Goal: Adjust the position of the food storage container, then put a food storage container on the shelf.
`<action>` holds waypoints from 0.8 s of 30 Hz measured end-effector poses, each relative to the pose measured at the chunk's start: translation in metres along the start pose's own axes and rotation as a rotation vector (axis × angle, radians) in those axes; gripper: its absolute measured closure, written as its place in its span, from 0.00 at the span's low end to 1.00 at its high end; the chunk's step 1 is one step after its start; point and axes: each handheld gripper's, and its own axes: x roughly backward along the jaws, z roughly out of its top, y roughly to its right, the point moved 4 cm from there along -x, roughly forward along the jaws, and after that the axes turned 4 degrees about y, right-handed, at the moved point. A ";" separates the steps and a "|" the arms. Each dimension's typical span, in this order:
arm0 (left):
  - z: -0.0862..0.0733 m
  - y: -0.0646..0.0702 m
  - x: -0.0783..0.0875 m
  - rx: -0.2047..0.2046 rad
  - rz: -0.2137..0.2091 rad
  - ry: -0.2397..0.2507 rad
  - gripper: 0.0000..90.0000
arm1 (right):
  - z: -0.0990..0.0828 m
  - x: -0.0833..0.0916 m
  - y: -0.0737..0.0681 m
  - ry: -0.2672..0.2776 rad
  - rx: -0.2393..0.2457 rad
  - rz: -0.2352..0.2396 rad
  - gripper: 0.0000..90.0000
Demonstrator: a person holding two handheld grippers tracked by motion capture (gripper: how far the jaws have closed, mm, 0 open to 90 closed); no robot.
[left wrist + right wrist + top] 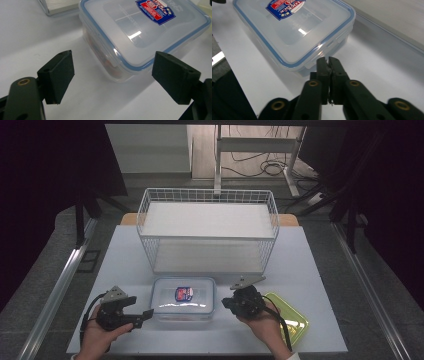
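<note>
A clear plastic container (183, 300) with rounded corners sits on the smooth, pale table (310, 270), just in front of a white wire basket (208, 227). Its snap-on lid is translucent, edged with a thin blue seal, and carries a red-and-blue label near the middle; something reddish shows dimly through the side wall in the left gripper view.

The left gripper (142, 316) is held low at the container's left, its matte black, blocky jaws spread wide with a corner of the box between and beyond them, touching nothing. The right gripper (328, 65) points at the container's right side, its flat black jaws pressed nearly together with only a sliver of gap and nothing caught between, tips just beside a lid latch. A glossy yellow-green tray (295, 320) lies under the right hand (267, 322).
</note>
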 end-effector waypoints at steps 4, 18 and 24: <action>0.001 0.001 0.000 0.003 0.006 -0.003 0.21 | -0.001 -0.003 -0.003 0.001 -0.026 0.003 0.71; 0.024 -0.007 0.000 0.090 -0.081 -0.009 0.20 | 0.008 -0.017 -0.010 0.029 -0.199 0.020 0.23; 0.027 -0.009 -0.011 0.118 -0.109 -0.034 0.19 | 0.014 -0.022 -0.013 0.050 -0.228 0.045 0.22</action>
